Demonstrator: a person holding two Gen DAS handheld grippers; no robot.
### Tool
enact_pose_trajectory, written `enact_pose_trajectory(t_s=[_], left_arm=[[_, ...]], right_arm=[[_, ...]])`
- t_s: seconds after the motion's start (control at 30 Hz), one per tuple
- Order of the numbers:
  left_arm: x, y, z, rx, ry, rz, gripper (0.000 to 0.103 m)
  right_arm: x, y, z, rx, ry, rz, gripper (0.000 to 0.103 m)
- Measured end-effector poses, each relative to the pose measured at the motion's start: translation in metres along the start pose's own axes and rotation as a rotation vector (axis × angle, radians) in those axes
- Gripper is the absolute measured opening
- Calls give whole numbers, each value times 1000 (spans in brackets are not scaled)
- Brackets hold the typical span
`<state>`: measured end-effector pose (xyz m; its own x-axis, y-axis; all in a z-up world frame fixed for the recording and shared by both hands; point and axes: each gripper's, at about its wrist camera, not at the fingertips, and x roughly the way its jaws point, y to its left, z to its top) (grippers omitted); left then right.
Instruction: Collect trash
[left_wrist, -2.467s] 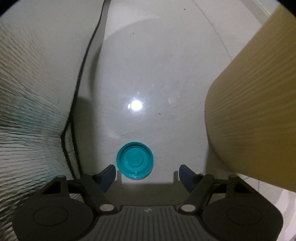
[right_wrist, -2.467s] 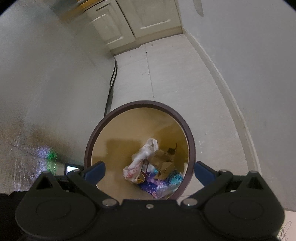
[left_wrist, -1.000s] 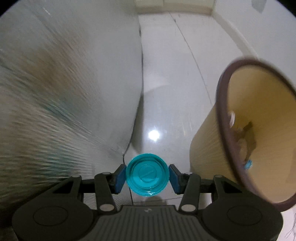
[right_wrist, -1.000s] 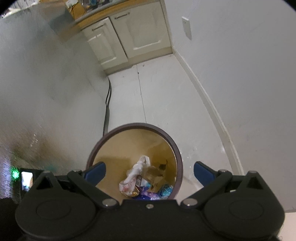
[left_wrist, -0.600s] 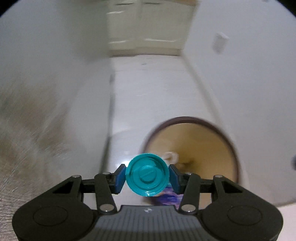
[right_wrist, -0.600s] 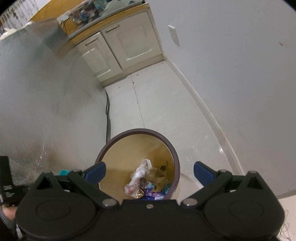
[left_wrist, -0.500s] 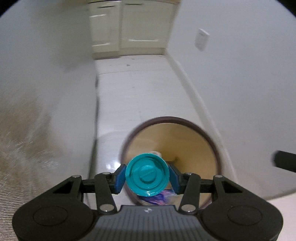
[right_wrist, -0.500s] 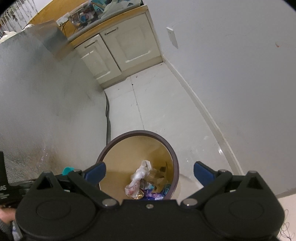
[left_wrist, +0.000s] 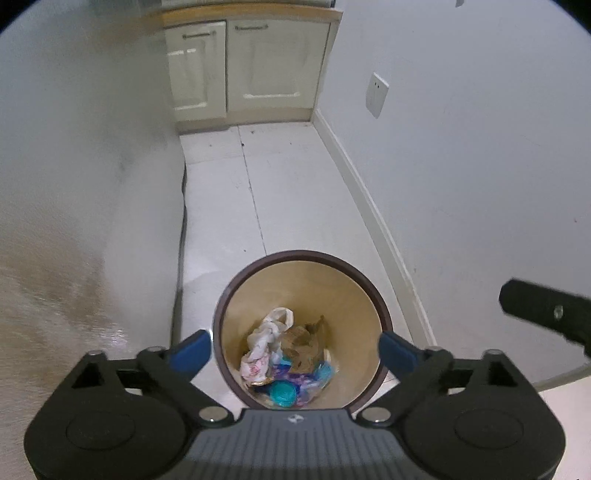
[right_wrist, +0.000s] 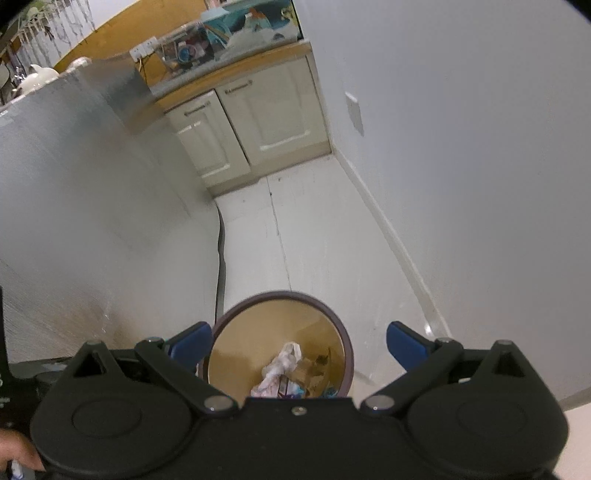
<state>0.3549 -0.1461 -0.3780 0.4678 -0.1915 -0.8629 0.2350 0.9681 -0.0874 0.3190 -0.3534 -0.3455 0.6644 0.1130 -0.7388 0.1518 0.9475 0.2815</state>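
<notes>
- The left gripper has just been opening; its blue fingers stand wide apart with nothing between them.
- The right gripper is spread wide too, empty.
- The teal cap lies in the bin, low in the frame's middle, among the trash.

No text, label, brand or number can be read anywhere; the trash wrappers' print is too small.
</notes>
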Motion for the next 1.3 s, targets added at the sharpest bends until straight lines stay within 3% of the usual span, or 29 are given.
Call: enact_pose_trajectory(t_s=[0.27, 0.57, 1.0, 1.3], left_arm=[[-74, -2, -3, -10, -26, 37, 103], [-179, -9, -7, -22, -109, 56, 103], [-298, -5, -25, -6, -254, 44, 103], [-361, 5, -46, 15, -317, 55, 103]], right_arm=[[-59, 15, 15, -60, -31, -21, 102], [-141, 37, 27, -94, -99, -37, 102], [-248, 67, 11, -114, -140, -68, 102], [-316, 94, 8, -162, -217, -79, 103]])
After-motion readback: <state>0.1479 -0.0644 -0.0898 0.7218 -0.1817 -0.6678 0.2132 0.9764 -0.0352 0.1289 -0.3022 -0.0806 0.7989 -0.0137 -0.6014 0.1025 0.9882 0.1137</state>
